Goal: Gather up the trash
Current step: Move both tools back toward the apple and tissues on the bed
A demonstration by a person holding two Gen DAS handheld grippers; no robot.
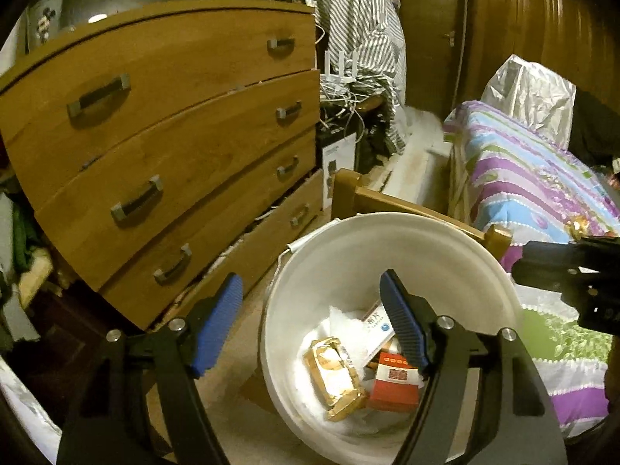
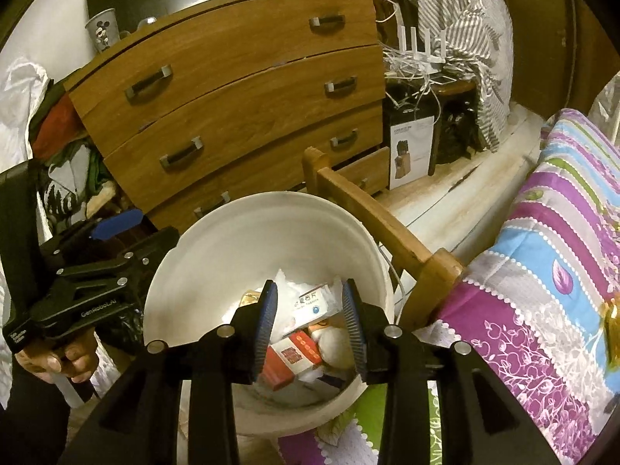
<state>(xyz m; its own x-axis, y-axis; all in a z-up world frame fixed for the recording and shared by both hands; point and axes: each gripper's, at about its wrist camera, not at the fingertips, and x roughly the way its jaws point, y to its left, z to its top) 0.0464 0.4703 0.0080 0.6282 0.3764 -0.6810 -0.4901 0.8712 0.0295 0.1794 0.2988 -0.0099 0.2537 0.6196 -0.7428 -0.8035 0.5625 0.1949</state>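
above the white bucket both grippers are held, pointing down into it; the left gripper is seen with its blue pads wide apart and nothing between them, one pad over the bucket's interior, the other outside its rim; the right gripper is seen with its jaws a little apart, nothing clamped between them; inside the bucket the trash is gathered: a gold-wrapped packet, a red carton just beside it, a white medicine box and crumpled white paper; behind the bucket a wooden chest of drawers is seen, and beside the bucket a patterned bedspread
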